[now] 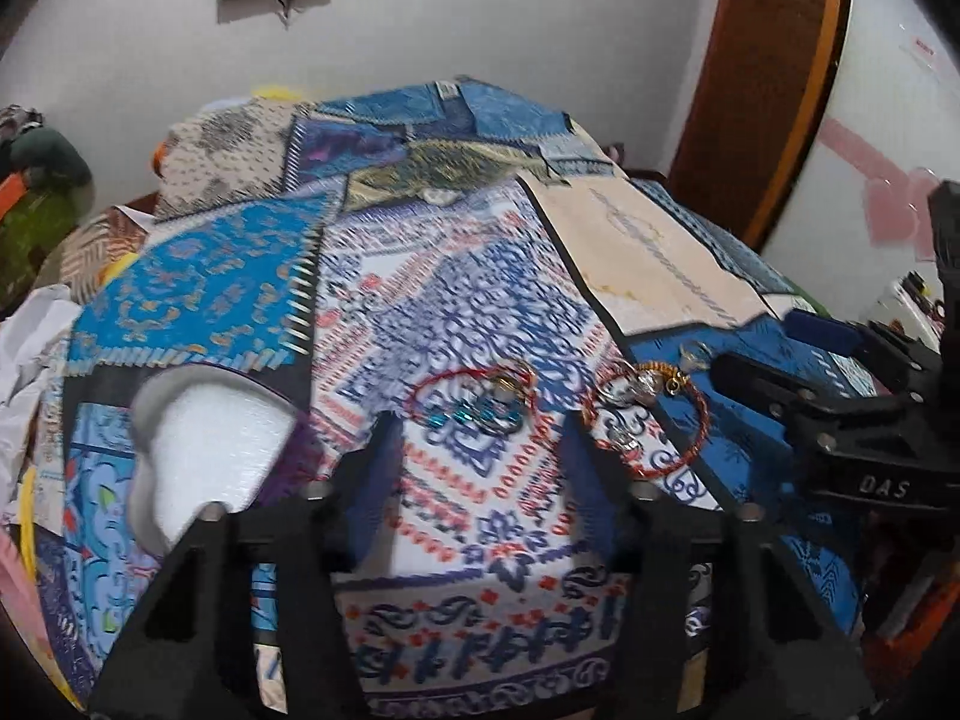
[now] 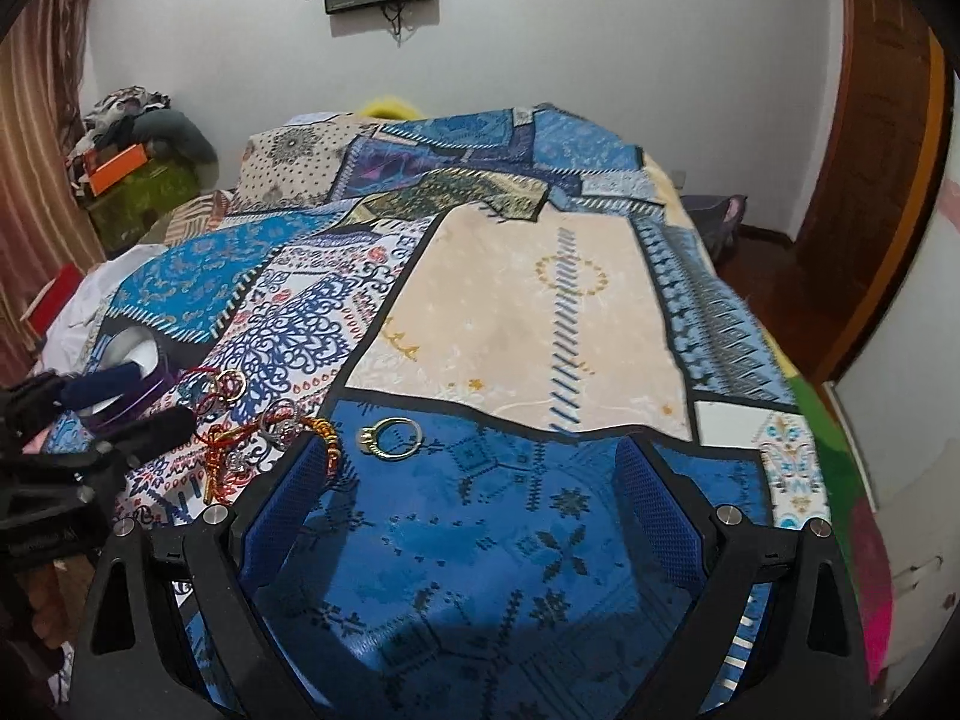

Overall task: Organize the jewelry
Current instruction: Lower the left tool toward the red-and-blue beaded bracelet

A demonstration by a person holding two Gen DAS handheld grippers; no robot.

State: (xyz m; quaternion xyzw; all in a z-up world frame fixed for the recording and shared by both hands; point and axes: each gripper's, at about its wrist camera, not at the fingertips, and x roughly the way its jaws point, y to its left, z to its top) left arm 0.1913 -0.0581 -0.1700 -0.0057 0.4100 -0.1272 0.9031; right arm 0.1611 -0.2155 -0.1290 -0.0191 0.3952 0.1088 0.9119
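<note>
Lying just ahead of the spread, empty right gripper [image 2: 468,450], nearer its left finger, the gold ring [image 2: 391,437] looks light, hard and slippery on the soft bedspread [image 2: 540,312]; pinch across its band. Left gripper [image 1: 480,426] is spread too, a red bracelet [image 1: 471,396] just ahead.

The red cord bracelet with orange-gold wrapping [image 2: 225,450] is partly hidden behind the right gripper's blue-padded left finger [image 2: 288,498] in the right wrist view. The small silver rings and blue beads [image 1: 480,411] inside the left red cord loop blur together. The white foam-lined jewelry box [image 1: 204,444] is partly covered by the left gripper's near frame.
</note>
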